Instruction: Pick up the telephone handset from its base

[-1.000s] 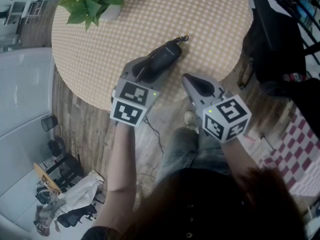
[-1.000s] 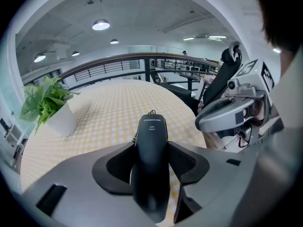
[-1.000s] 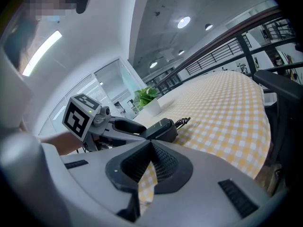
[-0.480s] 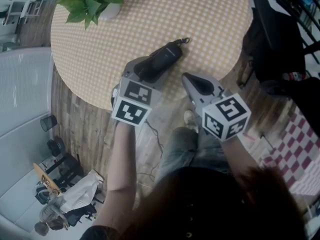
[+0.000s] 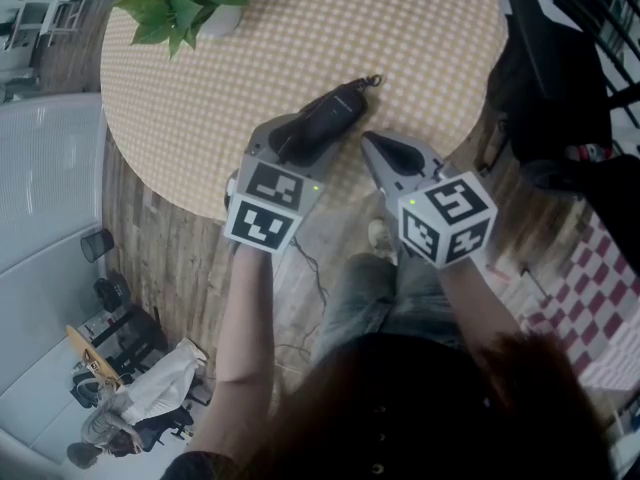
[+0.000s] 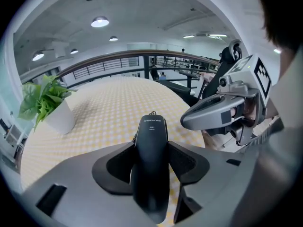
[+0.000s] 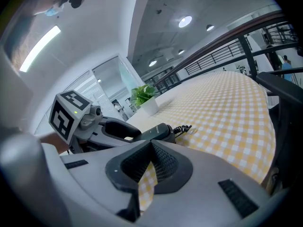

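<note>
Mostly the scene matches the earlier head view; only the right gripper [image 5: 371, 148] has edged a little up the picture. Its closed nose now sits nearer the telephone handset [image 5: 330, 115] than before, and its marker cube [image 5: 447, 218] has shifted slightly with it.

The left gripper [image 5: 293, 140] has kept its place. Its jaws stand fairly wide and are closed on the black handset, with a dark pad touching each side of it, as the left gripper view shows. The handset points out past the jaws, away from the person, above the round table [image 5: 430, 28] with its yellow-and-white checked cloth, not far from the near edge. Whether it rests on the cloth or is lifted clear cannot be told. Its coiled cord [image 5: 369, 79] leaves the far end and lies on the cloth.

The right gripper's jaws are together, tips meeting, and grip nothing; through the slit below the tips only checked cloth shows. It hangs just beside the handset, to its right in the head view, apart from it.

A potted plant [image 5: 186, 4] in a white pot stands at the far left of the table, well apart from both grippers.
</note>
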A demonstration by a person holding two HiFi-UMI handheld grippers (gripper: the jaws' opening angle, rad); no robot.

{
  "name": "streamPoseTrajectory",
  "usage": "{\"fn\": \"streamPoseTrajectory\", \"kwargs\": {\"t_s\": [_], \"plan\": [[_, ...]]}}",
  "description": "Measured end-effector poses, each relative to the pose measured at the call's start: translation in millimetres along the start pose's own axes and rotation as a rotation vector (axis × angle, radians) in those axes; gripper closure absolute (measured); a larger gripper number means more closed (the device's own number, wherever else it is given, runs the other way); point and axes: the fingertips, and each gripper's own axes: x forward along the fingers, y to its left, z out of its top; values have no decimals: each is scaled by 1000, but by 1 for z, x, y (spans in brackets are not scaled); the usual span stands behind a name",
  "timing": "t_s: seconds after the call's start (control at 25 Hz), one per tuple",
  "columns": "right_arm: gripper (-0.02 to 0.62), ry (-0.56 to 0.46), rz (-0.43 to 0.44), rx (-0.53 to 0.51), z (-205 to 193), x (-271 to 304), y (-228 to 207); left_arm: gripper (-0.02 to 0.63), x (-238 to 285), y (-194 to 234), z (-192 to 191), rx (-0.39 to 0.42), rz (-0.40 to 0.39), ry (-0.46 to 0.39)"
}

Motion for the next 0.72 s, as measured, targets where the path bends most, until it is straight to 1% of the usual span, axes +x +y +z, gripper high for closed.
{"fn": "streamPoseTrajectory", "kwargs": {"t_s": [0.32, 0.72], "plan": [[586, 12, -1, -10, 6, 23, -4, 376, 0, 2, 1, -26, -12, -15], [588, 26, -8, -1, 1, 32, -4, 376, -1, 2, 1, -39, -22, -26]]}}
